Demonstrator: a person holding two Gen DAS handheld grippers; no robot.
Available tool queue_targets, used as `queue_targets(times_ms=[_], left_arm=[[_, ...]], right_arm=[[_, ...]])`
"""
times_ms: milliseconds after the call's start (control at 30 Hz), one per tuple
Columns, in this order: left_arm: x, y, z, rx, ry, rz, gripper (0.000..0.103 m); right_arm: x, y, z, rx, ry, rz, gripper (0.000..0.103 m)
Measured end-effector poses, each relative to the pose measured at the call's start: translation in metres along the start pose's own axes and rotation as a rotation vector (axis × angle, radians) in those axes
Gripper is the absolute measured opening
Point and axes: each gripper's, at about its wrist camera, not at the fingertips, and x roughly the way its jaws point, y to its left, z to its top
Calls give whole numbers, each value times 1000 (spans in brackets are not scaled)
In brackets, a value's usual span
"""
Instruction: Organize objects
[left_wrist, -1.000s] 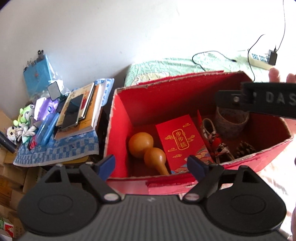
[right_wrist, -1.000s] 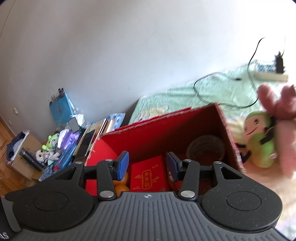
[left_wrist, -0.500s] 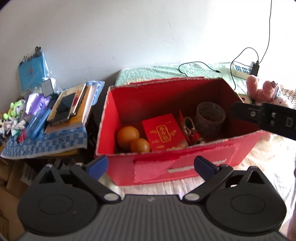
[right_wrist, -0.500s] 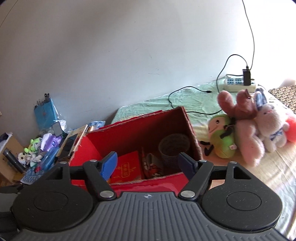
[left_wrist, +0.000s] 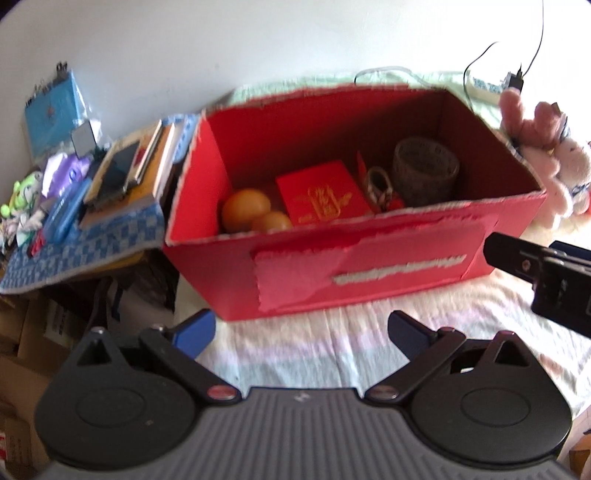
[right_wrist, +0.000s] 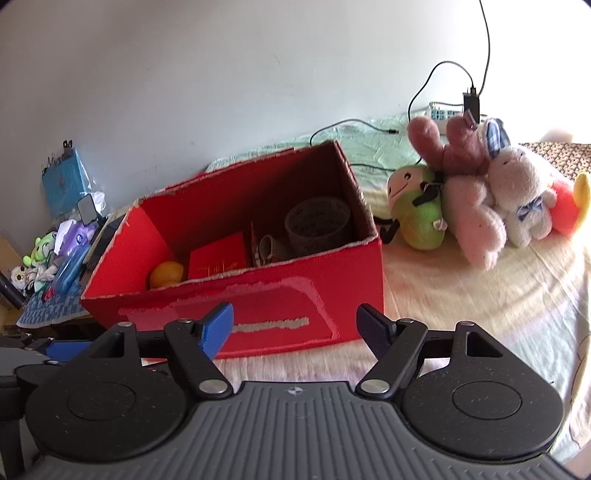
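Observation:
An open red cardboard box (left_wrist: 369, 266) (right_wrist: 280, 302) stands on the bed. Inside lie an orange gourd (left_wrist: 245, 214) (right_wrist: 166, 274), a red packet (left_wrist: 321, 197) (right_wrist: 218, 260), a small shoe-shaped trinket (left_wrist: 380, 186) and a woven cup (left_wrist: 424, 171) (right_wrist: 317, 223). My left gripper (left_wrist: 301, 332) is open and empty, in front of the box. My right gripper (right_wrist: 295, 326) is open and empty, also in front of the box. A pile of plush toys (right_wrist: 476, 195) lies to the right of the box.
A side table with a blue checked cloth (left_wrist: 88, 240) holds books, a phone and small toys left of the box. A power strip with cables (right_wrist: 448, 110) lies on the bed behind. Cardboard boxes (left_wrist: 22, 350) stand on the floor at lower left.
Both grippers have pulled back from above the box to in front of it. The right gripper's jaws have opened wider.

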Motion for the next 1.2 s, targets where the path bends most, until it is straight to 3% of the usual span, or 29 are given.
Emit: queue_targets(times_ms=[467, 1200], left_arm=[[10, 11, 3, -18, 62, 34, 101], [-27, 9, 58, 3, -109, 102, 101]], right_arm=[[15, 11, -1, -33, 83, -2, 76], [-2, 11, 52, 13, -13, -39, 76]])
